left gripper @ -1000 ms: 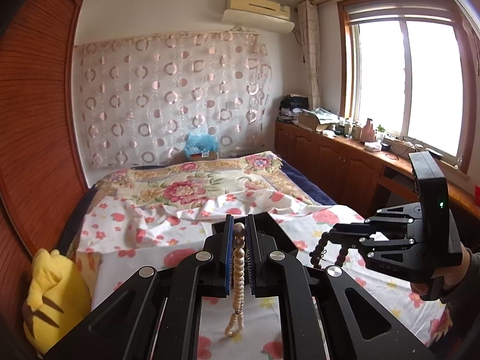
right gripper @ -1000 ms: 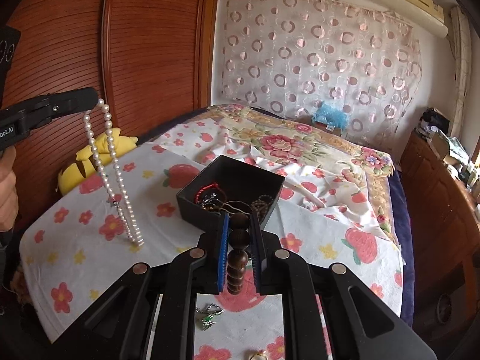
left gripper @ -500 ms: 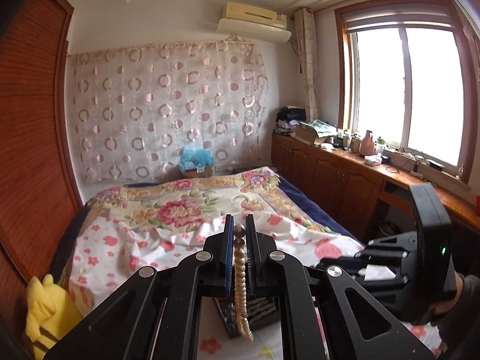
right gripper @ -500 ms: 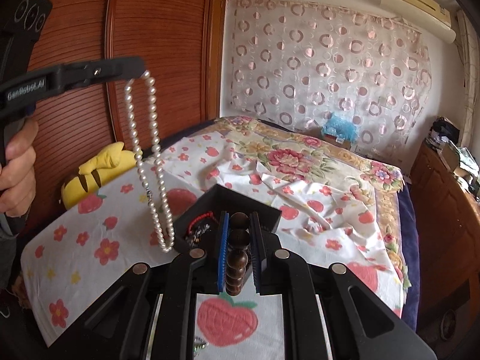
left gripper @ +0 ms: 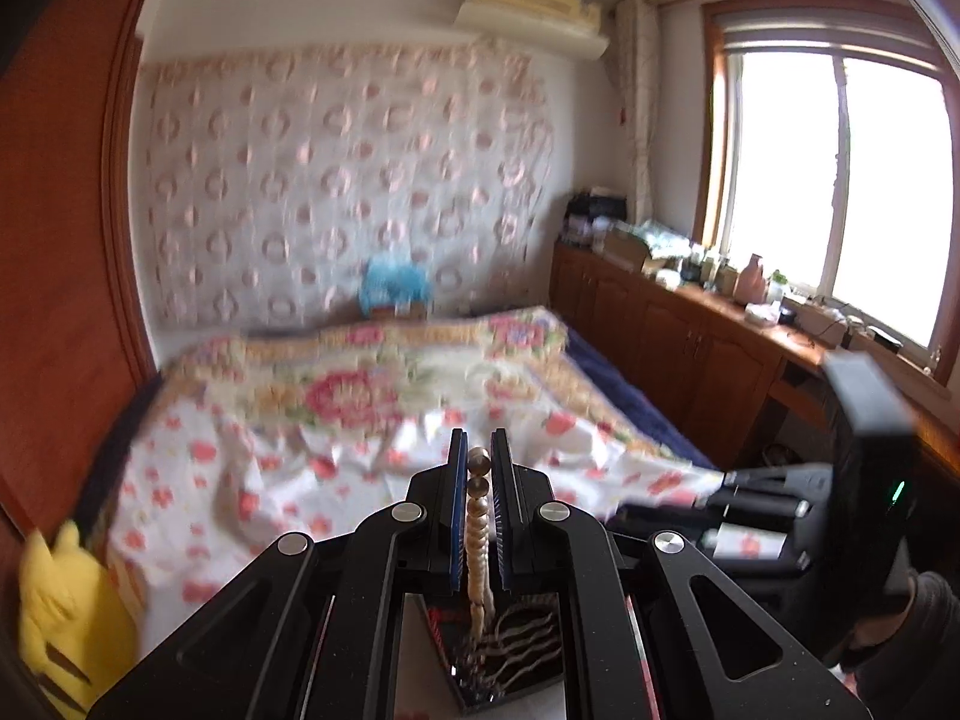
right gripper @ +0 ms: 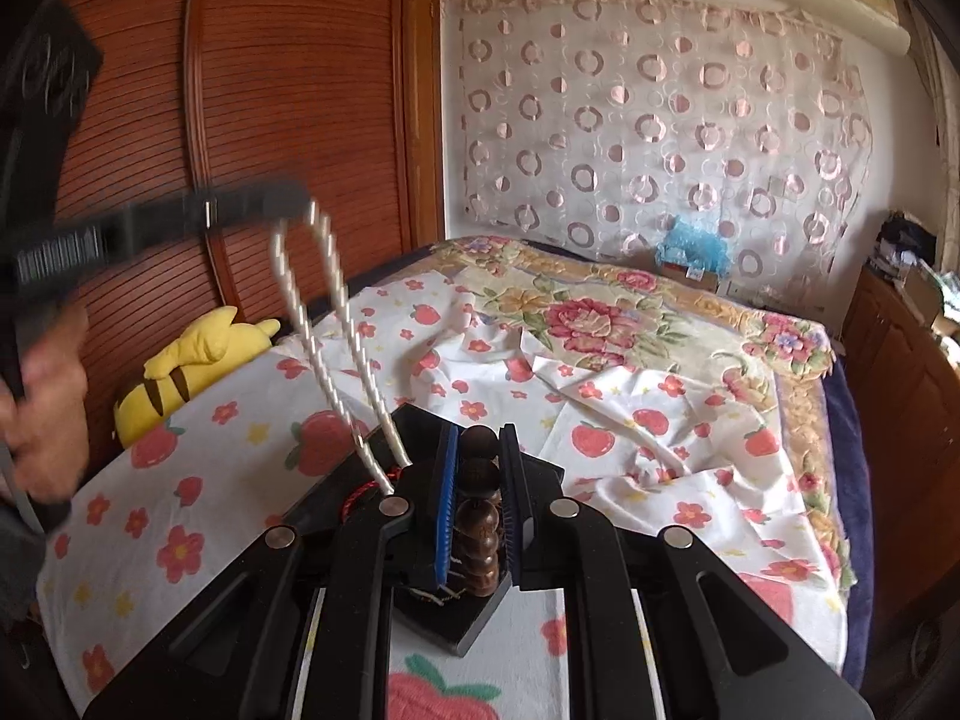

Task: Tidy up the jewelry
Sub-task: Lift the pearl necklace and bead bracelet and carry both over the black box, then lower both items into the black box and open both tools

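My left gripper [left gripper: 478, 463] is shut on a white pearl necklace [left gripper: 477, 546], which hangs down into an open black jewelry box [left gripper: 510, 648] below it. In the right wrist view the left gripper [right gripper: 294, 198] is blurred at upper left, and the pearl necklace [right gripper: 336, 348] trails in a loop down to the black box [right gripper: 474, 618] on the bed. My right gripper [right gripper: 480, 444] is shut on a dark brown wooden bead bracelet [right gripper: 477, 516], held just above the box. The right gripper [left gripper: 678, 504] also shows at the right of the left wrist view.
The box stands on a white sheet with strawberry print [right gripper: 630, 420] over a floral quilt [right gripper: 600, 312]. A yellow plush toy [right gripper: 192, 354] lies by the wooden wardrobe [right gripper: 270, 120]. Wooden cabinets [left gripper: 690, 348] run under the window at the right.
My left gripper has carried the pearl necklace right, over the black box, its lower end now inside. My right gripper moved closer over the box with the wooden bracelet.
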The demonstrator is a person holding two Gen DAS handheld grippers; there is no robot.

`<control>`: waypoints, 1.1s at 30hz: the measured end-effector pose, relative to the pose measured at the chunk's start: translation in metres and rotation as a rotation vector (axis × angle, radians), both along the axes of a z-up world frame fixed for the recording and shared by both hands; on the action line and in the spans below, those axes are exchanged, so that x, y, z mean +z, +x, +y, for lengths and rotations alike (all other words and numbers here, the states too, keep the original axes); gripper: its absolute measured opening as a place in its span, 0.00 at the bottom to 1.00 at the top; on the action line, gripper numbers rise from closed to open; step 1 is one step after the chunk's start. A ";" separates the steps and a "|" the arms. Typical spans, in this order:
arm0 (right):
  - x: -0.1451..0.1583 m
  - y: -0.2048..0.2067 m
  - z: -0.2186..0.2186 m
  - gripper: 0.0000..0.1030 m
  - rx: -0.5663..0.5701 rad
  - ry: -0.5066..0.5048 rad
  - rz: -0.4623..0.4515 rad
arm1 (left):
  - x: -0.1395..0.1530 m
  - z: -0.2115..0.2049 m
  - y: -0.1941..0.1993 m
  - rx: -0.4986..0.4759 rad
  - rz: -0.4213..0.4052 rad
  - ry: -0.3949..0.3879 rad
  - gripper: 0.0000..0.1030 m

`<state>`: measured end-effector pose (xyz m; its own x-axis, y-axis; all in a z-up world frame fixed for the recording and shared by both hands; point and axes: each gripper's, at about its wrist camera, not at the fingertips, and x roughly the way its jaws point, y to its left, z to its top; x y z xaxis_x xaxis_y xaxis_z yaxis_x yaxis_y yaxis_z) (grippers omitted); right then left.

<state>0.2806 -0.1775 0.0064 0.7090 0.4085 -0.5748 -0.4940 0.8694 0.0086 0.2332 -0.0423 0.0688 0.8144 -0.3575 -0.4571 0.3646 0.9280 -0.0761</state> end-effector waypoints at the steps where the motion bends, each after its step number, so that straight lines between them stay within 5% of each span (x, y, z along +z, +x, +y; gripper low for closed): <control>1: -0.004 0.005 0.002 0.15 0.001 0.002 0.008 | -0.010 0.002 0.004 0.003 0.021 -0.002 0.07; 13: -0.045 0.036 0.019 0.15 0.021 0.035 0.074 | -0.092 -0.001 0.027 -0.008 0.185 0.054 0.07; 22: -0.059 0.041 0.013 0.15 0.001 0.056 0.121 | -0.101 -0.002 0.026 -0.015 0.210 0.048 0.07; 27: -0.052 0.042 0.011 0.27 -0.006 0.061 0.109 | -0.100 -0.001 0.027 -0.010 0.214 0.052 0.08; 33: -0.040 0.040 0.004 0.28 -0.045 0.038 0.083 | -0.089 -0.005 0.026 0.026 0.175 0.104 0.25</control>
<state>0.3203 -0.1738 -0.0331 0.6779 0.3998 -0.6170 -0.4505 0.8891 0.0811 0.2595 -0.0469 -0.0202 0.7277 -0.2804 -0.6260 0.3297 0.9433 -0.0393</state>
